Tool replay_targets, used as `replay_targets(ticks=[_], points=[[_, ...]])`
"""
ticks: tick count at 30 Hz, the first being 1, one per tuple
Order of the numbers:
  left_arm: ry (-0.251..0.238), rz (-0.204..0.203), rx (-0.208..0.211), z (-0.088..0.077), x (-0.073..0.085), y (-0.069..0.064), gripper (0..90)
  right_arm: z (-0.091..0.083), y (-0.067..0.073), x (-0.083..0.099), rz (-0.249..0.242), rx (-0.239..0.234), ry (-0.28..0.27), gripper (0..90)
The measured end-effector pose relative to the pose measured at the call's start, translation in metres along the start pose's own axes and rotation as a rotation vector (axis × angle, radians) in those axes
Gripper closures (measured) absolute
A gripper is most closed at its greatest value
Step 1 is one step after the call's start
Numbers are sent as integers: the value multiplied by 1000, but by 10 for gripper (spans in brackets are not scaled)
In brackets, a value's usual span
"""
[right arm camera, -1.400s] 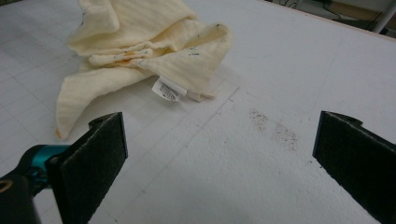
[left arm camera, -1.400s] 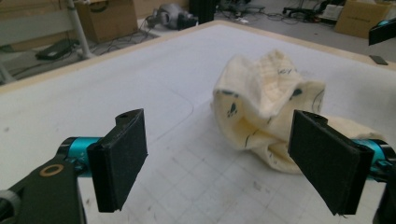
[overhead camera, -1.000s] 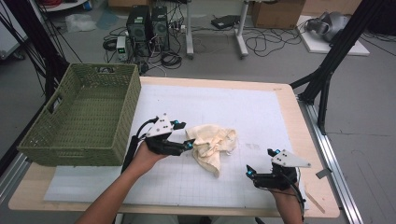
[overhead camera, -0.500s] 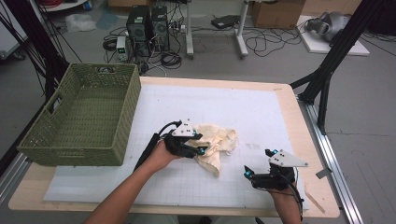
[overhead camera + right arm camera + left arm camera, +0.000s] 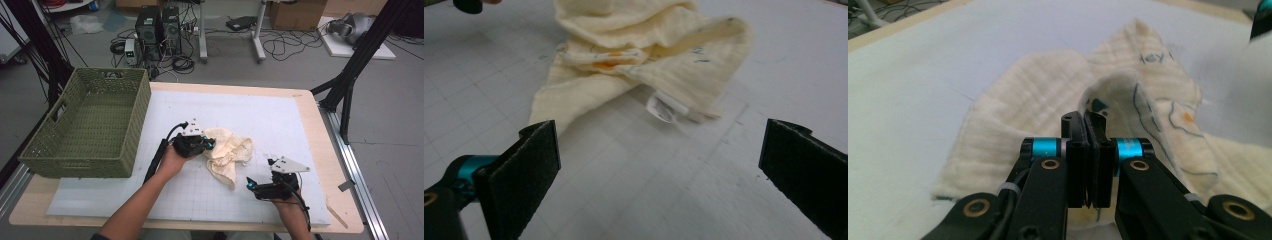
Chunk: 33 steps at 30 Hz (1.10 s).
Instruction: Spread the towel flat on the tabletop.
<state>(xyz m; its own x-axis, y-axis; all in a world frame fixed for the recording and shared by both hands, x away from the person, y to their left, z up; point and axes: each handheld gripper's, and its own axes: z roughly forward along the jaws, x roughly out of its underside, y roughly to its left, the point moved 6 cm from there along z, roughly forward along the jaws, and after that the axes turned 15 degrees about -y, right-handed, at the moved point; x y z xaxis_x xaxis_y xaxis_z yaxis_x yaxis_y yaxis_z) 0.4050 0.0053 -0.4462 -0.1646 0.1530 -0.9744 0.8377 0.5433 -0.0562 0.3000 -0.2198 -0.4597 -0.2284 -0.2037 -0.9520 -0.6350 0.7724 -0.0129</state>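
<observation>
A crumpled cream cloth (image 5: 229, 154) with small printed marks lies on the white grid mat (image 5: 280, 115) near the table's middle. My left gripper (image 5: 209, 145) is at the cloth's left edge; its jaws have just been closing and now stand together, pinching a raised fold of the cloth (image 5: 1118, 85) at the tips (image 5: 1084, 120). My right gripper (image 5: 248, 184) hovers low over the mat to the front right of the cloth, open wide. In the right gripper view the cloth (image 5: 644, 45) and its white label (image 5: 666, 107) lie ahead of the gripper (image 5: 661, 150), apart from the pads.
A green woven basket (image 5: 85, 162) stands at the table's left side, with nothing in it. The mat covers most of the wooden tabletop (image 5: 330, 150). Beyond the far edge are computer towers, cables and stand legs on the floor.
My left gripper moved right onto the cloth's edge and its jaws shut on a fold. My right gripper shifted slightly left toward the cloth, still open.
</observation>
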Motion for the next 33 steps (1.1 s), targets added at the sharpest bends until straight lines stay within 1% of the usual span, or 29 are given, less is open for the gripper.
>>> replay_targets(ticks=[1, 2, 4, 6, 7, 8, 9, 10, 11, 12, 13, 14, 15, 17, 18, 20, 22, 25, 27, 28, 29, 31, 32, 33], points=[[-16, -15, -12, -3, -2, 4, 878, 2, 1, 0, -6, -1, 6, 23], [-30, -33, -19, -5, -3, 7, 879, 8, 6, -1, -5, -4, 15, 26], [-55, -61, -37, -9, -6, 14, 878, 20, 12, -1, -5, -37, 30, 34], [-71, -82, -66, -13, -7, 21, 879, 32, 19, -1, 22, -62, 41, 35], [-78, -95, -78, -15, -8, 24, 880, 37, 22, 1, 16, -72, 54, 41], [-81, -98, -90, -16, -8, 27, 880, 43, 25, 2, 6, -82, 66, 71], [-84, -103, -103, -18, -8, 29, 880, 47, 28, 4, 6, -94, 78, 171], [-85, -109, -113, -20, -8, 32, 880, 50, 30, 5, 5, -116, 84, 307], [-88, -119, -123, -21, -8, 34, 880, 52, 32, 7, 6, -131, 102, 453], [-87, -123, -135, -22, -8, 36, 880, 54, 33, 9, -3, -151, 114, 561], [-91, -126, -144, -24, -8, 38, 880, 55, 35, 11, -13, -161, 131, 629], [-90, -127, -151, -25, -8, 40, 880, 56, 37, 11, -4, -172, 124, 704], [-92, -129, -162, -27, -9, 42, 880, 55, 38, 11, -6, -191, 125, 771], [-94, -139, -181, -30, -8, 47, 880, 52, 42, 11, -21, -216, 131, 848], [-97, -148, -191, -31, -8, 49, 880, 51, 43, 11, -28, -231, 131, 858], [-93, -154, -204, -33, -7, 52, 880, 47, 47, 12, -19, -265, 143, 865], [-92, -160, -220, -35, -7, 55, 879, 41, 52, 13, -22, -301, 149, 865], [-90, -168, -248, -37, -6, 59, 880, 28, 60, 17, -35, -354, 163, 866], [-86, -171, -258, -38, -5, 61, 880, 20, 65, 19, -38, -390, 165, 866], [-94, -178, -267, -38, -6, 61, 880, 15, 67, 21, -36, -400, 167, 866], [-91, -179, -268, -39, -6, 62, 880, 11, 68, 22, -38, -416, 169, 865], [-92, -184, -278, -38, -5, 62, 880, 4, 69, 24, -38, -423, 170, 859], [-89, -186, -273, -37, -5, 61, 880, 0, 69, 25, -47, -418, 167, 818], [-85, -184, -270, -36, -5, 60, 879, -3, 66, 23, -54, -404, 156, 740]])
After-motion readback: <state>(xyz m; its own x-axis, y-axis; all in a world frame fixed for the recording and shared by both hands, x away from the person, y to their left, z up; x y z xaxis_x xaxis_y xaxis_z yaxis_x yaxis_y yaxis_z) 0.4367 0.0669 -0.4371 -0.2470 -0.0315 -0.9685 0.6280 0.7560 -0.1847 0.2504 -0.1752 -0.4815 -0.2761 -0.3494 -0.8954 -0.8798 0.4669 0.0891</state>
